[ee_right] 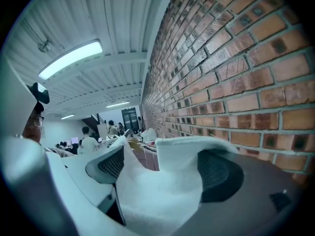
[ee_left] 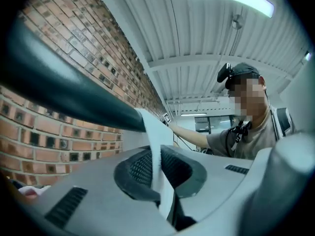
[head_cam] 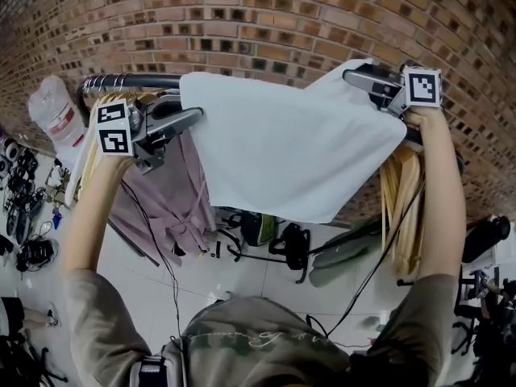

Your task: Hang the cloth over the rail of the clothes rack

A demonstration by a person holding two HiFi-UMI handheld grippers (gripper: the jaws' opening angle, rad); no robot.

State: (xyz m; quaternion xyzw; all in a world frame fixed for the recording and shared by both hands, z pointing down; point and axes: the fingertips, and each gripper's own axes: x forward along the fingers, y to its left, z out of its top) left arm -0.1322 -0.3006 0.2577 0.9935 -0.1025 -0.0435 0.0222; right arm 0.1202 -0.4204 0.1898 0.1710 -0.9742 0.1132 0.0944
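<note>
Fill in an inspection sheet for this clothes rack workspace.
Surface: tiled floor, no table.
Job's things: white cloth spread across the dark rail, held at both top corners.
Clutter: pink garment and wooden hangers on the rail; bags and gear on the floor.
Grippers: left gripper and right gripper both shut on the cloth.
Cables: a black cable trails down from each gripper.
Surroundings: brick wall behind.

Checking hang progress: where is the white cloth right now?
Head view, top centre: the white cloth is stretched between the left gripper and right gripper, at the dark rail before the brick wall.
</note>
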